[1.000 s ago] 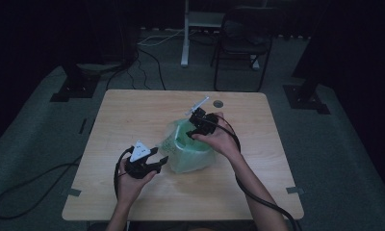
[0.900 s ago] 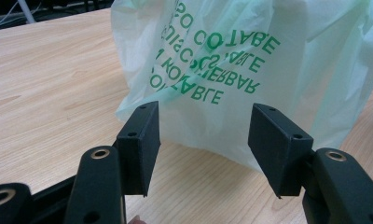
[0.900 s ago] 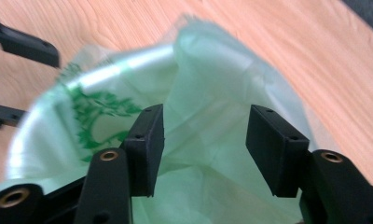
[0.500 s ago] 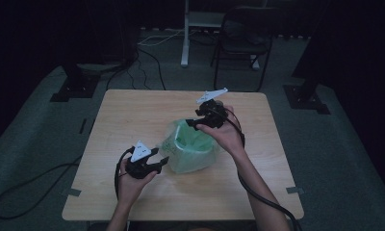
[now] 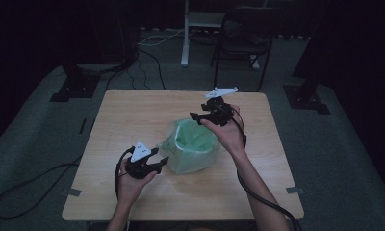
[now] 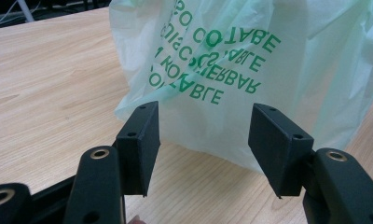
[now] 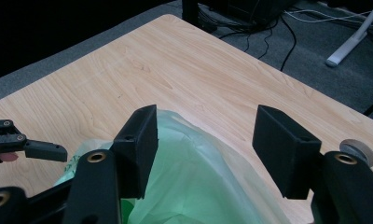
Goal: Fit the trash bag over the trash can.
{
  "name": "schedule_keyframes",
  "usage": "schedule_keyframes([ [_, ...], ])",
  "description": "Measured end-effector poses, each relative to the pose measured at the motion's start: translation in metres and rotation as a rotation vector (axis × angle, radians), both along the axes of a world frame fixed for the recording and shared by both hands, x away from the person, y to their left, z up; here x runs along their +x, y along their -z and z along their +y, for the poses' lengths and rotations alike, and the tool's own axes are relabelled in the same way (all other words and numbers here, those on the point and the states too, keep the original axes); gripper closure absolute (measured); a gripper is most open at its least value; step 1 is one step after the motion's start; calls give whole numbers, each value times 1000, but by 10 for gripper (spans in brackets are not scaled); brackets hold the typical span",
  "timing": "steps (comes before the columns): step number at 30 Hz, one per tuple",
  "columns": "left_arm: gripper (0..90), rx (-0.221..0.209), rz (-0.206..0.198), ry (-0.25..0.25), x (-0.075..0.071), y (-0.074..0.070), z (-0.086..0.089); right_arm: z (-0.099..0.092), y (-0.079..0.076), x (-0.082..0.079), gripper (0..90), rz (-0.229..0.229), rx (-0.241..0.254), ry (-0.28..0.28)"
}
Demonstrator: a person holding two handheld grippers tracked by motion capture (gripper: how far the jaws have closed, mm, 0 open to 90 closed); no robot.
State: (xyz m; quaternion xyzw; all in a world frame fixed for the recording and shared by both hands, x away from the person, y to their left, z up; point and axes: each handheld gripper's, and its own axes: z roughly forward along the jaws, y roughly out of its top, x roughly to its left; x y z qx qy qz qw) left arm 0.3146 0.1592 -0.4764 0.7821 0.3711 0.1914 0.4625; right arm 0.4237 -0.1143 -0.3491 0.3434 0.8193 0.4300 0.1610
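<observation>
Right tool (image 5: 196, 117) hangs over the far rim of the bin (image 5: 193, 153), at about one o'clock from it, and its jaws have just been spreading with nothing between them; in the right gripper view the green bag (image 7: 198, 186) billows just below them. Left tool (image 5: 164, 162) sits at eight o'clock, jaws apart, the bag (image 6: 231, 79) hanging loose ahead of them without touching. The bin stands mid-surface (image 5: 133, 115), the bag pulled over it. To me this looks like settling the liner: I'd pinch the slack film low with the left, catch the rim fold with the right, and draw both outward gently, since thin plastic tears. Count: one bin, one bag, two tools, one small round disc (image 7: 357, 151) near the surface's far edge.
</observation>
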Motion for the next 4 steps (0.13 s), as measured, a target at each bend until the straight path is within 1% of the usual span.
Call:
schedule_keyframes([
  [4, 445, 1, 0, 1, 1, 0, 0, 0, 1, 0, 395, -1, -1, -1],
])
